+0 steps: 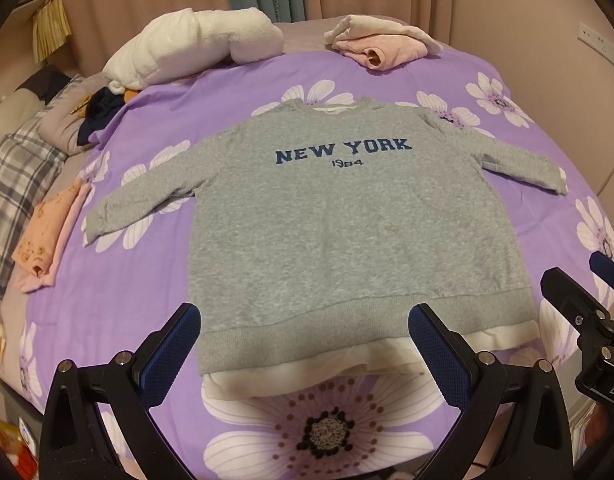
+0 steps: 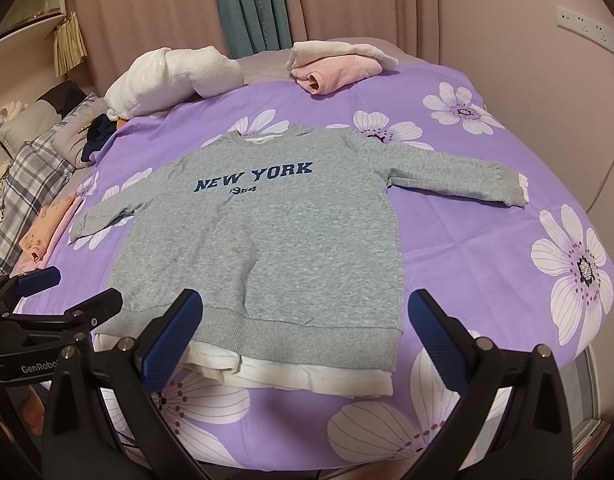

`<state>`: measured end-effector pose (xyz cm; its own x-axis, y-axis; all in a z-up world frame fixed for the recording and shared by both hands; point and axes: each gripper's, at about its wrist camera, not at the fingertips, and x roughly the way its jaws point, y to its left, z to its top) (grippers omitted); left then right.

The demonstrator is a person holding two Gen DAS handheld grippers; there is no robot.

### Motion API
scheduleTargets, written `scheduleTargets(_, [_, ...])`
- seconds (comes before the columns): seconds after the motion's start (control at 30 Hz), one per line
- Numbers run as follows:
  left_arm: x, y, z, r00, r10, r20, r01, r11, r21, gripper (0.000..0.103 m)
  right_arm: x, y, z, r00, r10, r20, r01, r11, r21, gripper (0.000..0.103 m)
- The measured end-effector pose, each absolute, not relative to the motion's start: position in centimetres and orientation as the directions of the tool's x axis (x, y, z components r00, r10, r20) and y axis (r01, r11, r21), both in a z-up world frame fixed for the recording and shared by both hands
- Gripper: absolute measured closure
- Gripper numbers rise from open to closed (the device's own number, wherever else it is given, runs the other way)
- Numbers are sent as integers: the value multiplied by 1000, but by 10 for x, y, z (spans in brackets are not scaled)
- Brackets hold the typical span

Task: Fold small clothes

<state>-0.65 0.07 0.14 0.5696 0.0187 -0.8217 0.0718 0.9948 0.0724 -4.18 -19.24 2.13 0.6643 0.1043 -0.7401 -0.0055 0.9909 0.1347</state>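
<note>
A small grey sweatshirt (image 1: 335, 220) with "NEW YORK" in blue lies flat, face up, on the purple flowered bedspread (image 1: 147, 300), sleeves spread out, white lining showing below the hem. It also shows in the right wrist view (image 2: 275, 248). My left gripper (image 1: 305, 350) is open and empty, hovering just in front of the hem. My right gripper (image 2: 307, 338) is open and empty, over the hem's right part. The right gripper shows at the right edge of the left wrist view (image 1: 579, 292), and the left gripper shows at the left edge of the right wrist view (image 2: 67, 292).
A folded pink and white garment (image 1: 379, 40) and a white fluffy bundle (image 1: 195, 44) lie at the far side of the bed. A folded peach garment (image 1: 47, 232) lies at the left edge beside plaid bedding (image 1: 15, 184). Curtains (image 2: 247, 4) hang behind.
</note>
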Motion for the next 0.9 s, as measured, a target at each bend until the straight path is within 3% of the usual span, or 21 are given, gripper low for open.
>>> scheduleTargets(0.9, [-7, 1, 0, 566, 18, -824, 72, 995, 71, 0, -41, -191, 20, 662, 105, -742, -6, 991, 135, 0])
